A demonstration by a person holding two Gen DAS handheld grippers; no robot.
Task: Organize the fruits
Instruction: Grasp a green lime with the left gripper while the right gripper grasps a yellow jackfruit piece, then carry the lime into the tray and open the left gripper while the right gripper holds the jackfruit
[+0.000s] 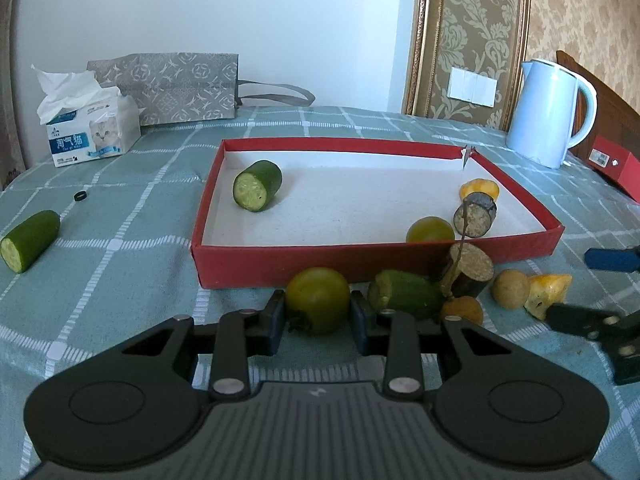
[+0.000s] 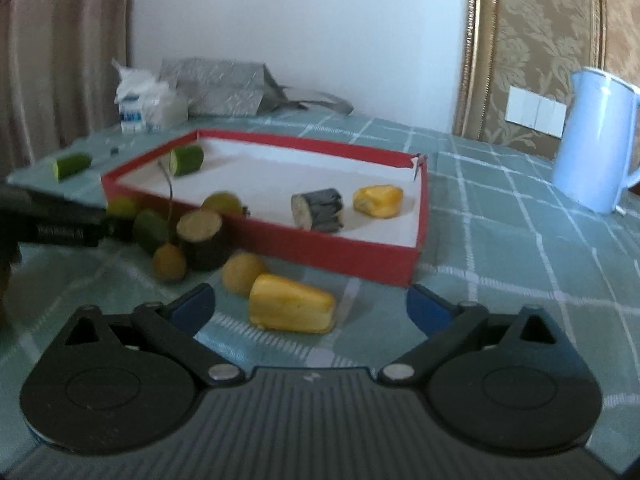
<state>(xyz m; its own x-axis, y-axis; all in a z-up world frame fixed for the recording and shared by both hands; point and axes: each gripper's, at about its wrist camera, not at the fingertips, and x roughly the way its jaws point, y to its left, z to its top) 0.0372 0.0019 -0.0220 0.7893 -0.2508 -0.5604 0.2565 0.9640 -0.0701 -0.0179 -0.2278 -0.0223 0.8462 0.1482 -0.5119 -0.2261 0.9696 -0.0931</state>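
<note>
My left gripper is shut on a round green fruit resting on the cloth just in front of the red box. My right gripper stands open around a yellow fruit piece without touching it. Beside that lie a tan round fruit, a dark log-like piece and a green cucumber piece. Inside the box are a cucumber piece, a green fruit, a dark piece and a yellow piece.
Another cucumber piece and a small black ring lie left of the box. A tissue box and grey bag stand at the back, a white kettle and a red item at the right.
</note>
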